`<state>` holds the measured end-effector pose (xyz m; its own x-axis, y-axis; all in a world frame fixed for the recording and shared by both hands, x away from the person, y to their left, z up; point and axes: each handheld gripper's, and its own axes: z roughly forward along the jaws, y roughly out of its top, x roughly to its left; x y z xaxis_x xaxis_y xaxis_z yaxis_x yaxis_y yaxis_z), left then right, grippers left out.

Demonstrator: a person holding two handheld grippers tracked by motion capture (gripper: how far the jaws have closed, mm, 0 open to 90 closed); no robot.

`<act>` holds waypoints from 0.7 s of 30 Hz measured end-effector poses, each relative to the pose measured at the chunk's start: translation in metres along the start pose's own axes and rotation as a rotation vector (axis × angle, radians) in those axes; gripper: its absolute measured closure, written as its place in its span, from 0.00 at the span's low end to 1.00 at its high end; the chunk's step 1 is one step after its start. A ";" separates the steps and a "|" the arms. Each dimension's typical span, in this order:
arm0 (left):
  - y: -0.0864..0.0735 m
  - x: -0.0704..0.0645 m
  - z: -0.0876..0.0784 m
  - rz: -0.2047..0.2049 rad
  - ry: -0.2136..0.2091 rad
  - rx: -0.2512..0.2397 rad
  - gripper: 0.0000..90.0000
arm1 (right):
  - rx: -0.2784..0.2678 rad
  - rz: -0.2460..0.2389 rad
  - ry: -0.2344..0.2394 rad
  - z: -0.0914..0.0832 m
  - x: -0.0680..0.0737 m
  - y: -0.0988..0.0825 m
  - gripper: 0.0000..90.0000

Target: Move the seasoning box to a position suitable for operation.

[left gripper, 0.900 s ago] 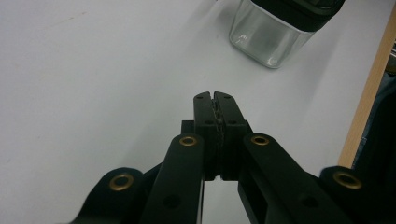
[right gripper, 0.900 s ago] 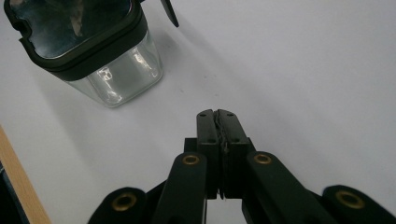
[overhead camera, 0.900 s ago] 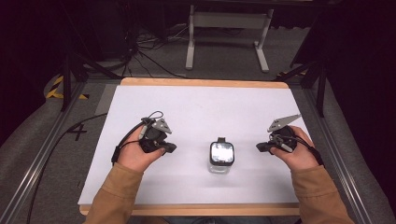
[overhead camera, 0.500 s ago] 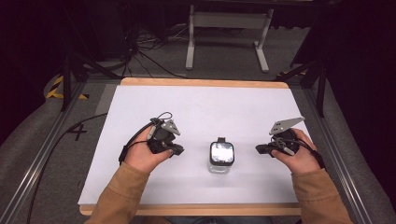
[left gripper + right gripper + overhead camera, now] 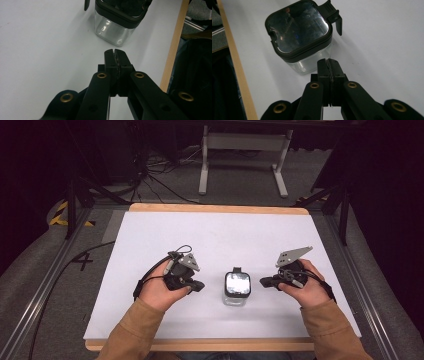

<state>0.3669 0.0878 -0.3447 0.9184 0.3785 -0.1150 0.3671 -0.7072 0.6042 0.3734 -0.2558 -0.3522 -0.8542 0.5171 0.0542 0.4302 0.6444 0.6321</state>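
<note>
While both my black grippers, left (image 5: 199,285) and right (image 5: 264,281), sit clamped empty, clear square container (image 5: 236,289), glossy dark-rimmed lid, stands between them.

The white table top (image 5: 210,245) is bright and evenly lit from above, while the floor and the room around it are very dark. Shadows under the hands are soft and short. The lid of the clear box (image 5: 237,284) gives a strong white glare (in the right gripper view (image 5: 298,27) it mirrors dim shapes). The near black arms look slightly blurred.
</note>
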 end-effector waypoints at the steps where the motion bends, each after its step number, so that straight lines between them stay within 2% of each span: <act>1: -0.001 0.000 0.000 -0.002 0.006 -0.006 1.00 | 0.008 -0.002 -0.007 0.003 0.000 0.001 1.00; 3: -0.005 0.002 -0.001 -0.021 0.015 -0.005 1.00 | 0.015 -0.003 0.005 0.011 -0.001 0.003 1.00; 7: -0.009 0.002 -0.002 -0.036 0.018 -0.010 0.99 | 0.019 -0.002 -0.008 0.019 -0.001 0.005 1.00; 10: -0.008 0.001 0.001 -0.030 0.010 -0.011 0.99 | 0.019 -0.003 0.001 0.018 -0.001 0.007 1.00; 15: -0.003 -0.003 0.017 -0.011 -0.007 -0.004 1.00 | 0.021 0.003 -0.002 0.019 -0.001 0.006 1.00; 20: 0.000 -0.005 0.028 -0.013 -0.029 -0.013 1.00 | 0.017 0.005 0.000 0.019 -0.002 0.004 1.00; 21: 0.002 -0.005 0.030 0.003 -0.032 -0.007 1.00 | 0.013 0.002 -0.001 0.018 -0.001 0.004 1.00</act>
<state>0.3670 0.0666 -0.3670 0.9237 0.3571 -0.1384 0.3635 -0.7037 0.6104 0.3815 -0.2437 -0.3637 -0.8533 0.5186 0.0545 0.4354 0.6512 0.6216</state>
